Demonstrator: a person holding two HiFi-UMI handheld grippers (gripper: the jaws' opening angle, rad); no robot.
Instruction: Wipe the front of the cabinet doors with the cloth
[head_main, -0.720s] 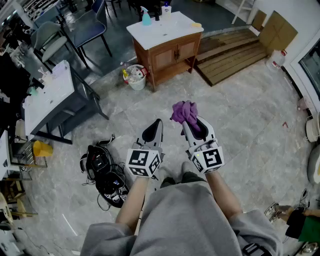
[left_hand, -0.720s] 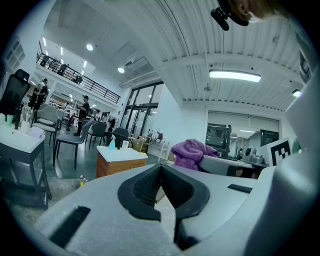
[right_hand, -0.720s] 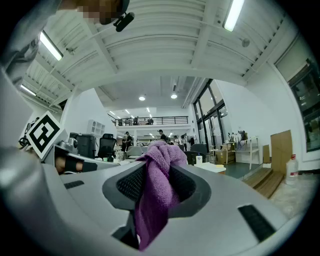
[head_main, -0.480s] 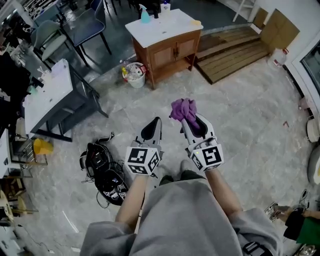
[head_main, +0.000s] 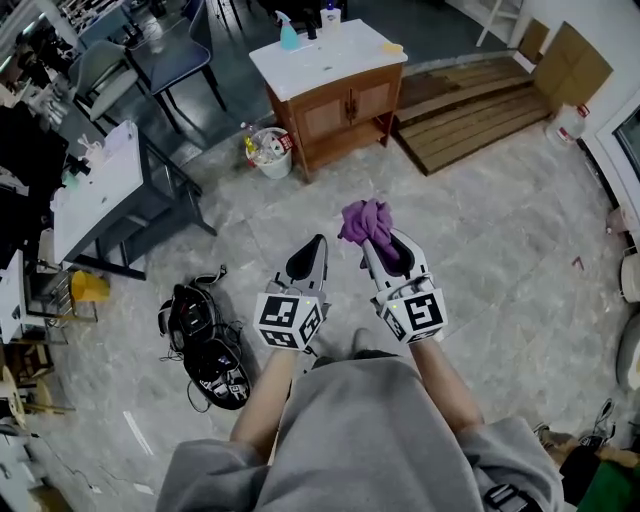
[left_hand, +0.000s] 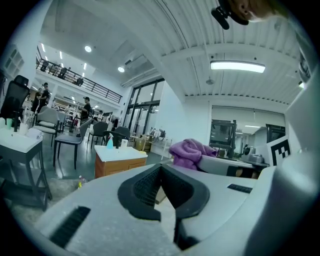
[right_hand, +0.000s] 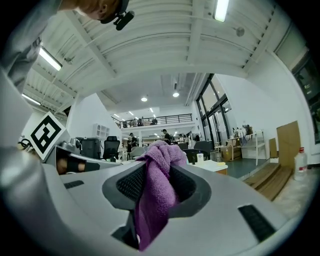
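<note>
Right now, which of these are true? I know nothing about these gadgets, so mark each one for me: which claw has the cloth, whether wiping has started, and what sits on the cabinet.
1. The right gripper is clamped on a purple cloth. True.
2. The left gripper holds a second cloth. False: its jaws are together with nothing between them.
3. The cloth is pressed against the cabinet doors. False: the cabinet stands across the floor, apart from the cloth and both grippers.
4. A blue spray bottle stands on the cabinet's white top. True.
</note>
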